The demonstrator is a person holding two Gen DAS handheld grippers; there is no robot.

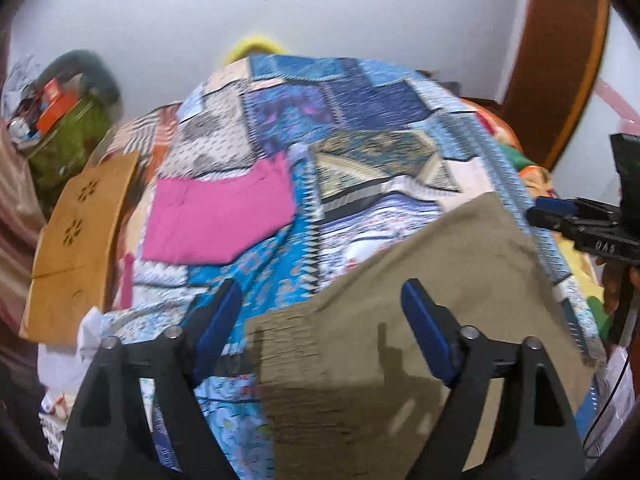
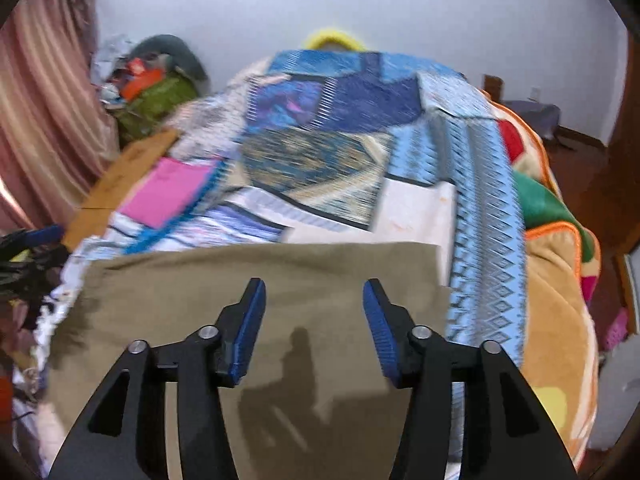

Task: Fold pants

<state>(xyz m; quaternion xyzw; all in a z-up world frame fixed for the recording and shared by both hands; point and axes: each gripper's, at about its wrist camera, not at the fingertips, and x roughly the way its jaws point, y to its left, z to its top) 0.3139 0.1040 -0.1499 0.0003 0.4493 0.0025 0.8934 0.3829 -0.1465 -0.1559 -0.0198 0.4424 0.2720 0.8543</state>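
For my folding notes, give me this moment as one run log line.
task: fold pants | left gripper: open, empty | right gripper: open, empty | olive pants: flat on patchwork bedspread, released | pink cloth: aside

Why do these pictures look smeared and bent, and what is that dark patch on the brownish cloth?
Left wrist view: the patterned bedspread is streaked with motion blur and bulges from the fisheye lens. Right wrist view: same smear and dark rounded corners; the patch on the khaki pants is the shadow of the open right tongs, falling below and between their tips.
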